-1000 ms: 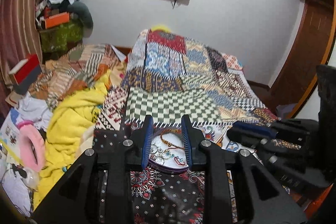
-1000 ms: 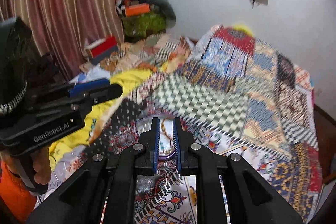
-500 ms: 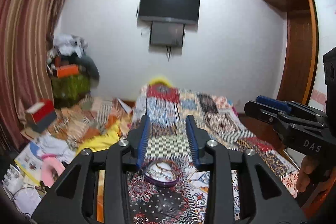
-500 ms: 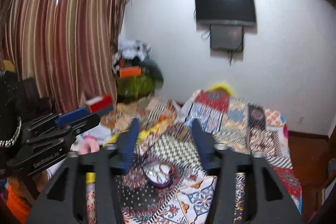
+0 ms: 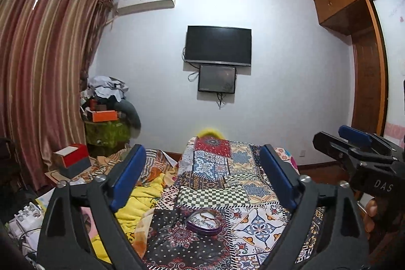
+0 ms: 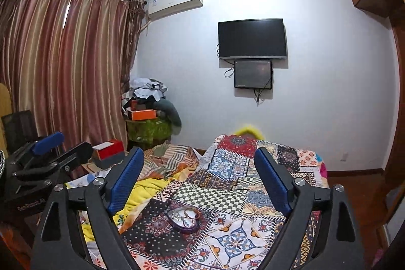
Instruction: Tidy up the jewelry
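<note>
Both claws are held up above the bed and spread wide, with nothing between the blue pads. The left claw (image 5: 202,179) looks along the bed toward the wall, and the right claw (image 6: 200,177) does the same from a place a little more to the right. I judge that no piece is in hand now: this is a moment between steps, either before the first pick or after a release.

The jewelry tray (image 5: 206,220), a small round dish with a purple rim, lies on the patchwork bedspread (image 5: 220,168) at about 6 o'clock in the left view, low between the two fingers. In the right view the same tray (image 6: 184,219) sits at about 7 o'clock. Inside it I see thin chains and a reddish string, but the single pieces are too small to tell apart.

The next move calls for lowering one claw to the tray and narrowing the jaws on one thin piece; the chains may tangle and come up together.

For room: above the bed the space is free. A yellow blanket (image 5: 138,206) is bunched at 8 o'clock, near the tray. The bed edge falls off at 4 o'clock, toward the wooden wardrobe (image 5: 364,82). The two claws are close side by side, so they can knock each other.
</note>
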A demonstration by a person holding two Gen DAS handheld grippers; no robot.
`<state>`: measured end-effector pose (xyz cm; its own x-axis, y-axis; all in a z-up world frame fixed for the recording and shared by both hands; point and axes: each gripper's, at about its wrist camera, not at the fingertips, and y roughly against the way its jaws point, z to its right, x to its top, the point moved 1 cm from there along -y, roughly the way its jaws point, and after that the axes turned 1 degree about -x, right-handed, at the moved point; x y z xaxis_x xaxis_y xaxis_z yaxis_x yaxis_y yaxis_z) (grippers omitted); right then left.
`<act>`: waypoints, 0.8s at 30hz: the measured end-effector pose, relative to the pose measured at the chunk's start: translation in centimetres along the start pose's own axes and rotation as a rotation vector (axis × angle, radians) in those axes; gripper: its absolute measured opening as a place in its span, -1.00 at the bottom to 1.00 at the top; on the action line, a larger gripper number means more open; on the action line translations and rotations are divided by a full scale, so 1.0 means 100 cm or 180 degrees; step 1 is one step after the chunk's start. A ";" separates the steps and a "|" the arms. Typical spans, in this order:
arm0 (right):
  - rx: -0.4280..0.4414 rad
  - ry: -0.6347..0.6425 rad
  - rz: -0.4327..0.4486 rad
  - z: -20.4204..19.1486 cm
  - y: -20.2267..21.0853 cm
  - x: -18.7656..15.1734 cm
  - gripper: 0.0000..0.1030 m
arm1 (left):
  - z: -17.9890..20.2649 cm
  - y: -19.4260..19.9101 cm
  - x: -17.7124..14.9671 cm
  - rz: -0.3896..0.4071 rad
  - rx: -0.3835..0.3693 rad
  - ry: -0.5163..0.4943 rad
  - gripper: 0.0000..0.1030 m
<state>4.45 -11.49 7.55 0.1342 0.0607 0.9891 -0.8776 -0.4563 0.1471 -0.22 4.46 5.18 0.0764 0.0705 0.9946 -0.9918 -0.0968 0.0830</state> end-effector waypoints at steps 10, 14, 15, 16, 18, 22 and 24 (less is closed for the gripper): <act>0.0012 -0.0042 0.0004 0.002 0.011 -0.005 0.81 | 0.003 0.010 -0.005 0.0004 0.0074 0.0006 0.99; 0.0017 -0.0036 -0.0008 0.002 0.011 -0.006 0.81 | 0.002 0.009 -0.006 -0.0024 0.0079 0.0033 0.99; 0.0019 -0.0034 -0.0011 0.002 0.012 -0.006 0.81 | 0.002 0.008 -0.006 -0.0030 0.0079 0.0039 0.99; 0.0022 -0.0032 -0.0015 0.002 0.012 -0.007 0.81 | 0.001 0.008 -0.007 -0.0033 0.0082 0.0040 0.99; 0.0030 -0.0030 -0.0029 0.002 0.012 -0.008 0.81 | 0.002 0.008 -0.007 -0.0039 0.0083 0.0042 0.99; 0.0036 -0.0025 -0.0057 0.003 0.012 -0.007 0.81 | 0.003 0.006 -0.009 -0.0056 0.0102 0.0038 0.99; 0.0044 -0.0027 -0.0070 0.004 0.011 -0.008 0.82 | 0.002 0.004 -0.010 -0.0075 0.0110 0.0043 0.99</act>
<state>3.54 -12.44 6.95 0.1574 0.0634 0.9855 -0.8679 -0.4672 0.1687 -0.69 4.13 4.22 0.0979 0.0864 0.9914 -0.9857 -0.1290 0.1086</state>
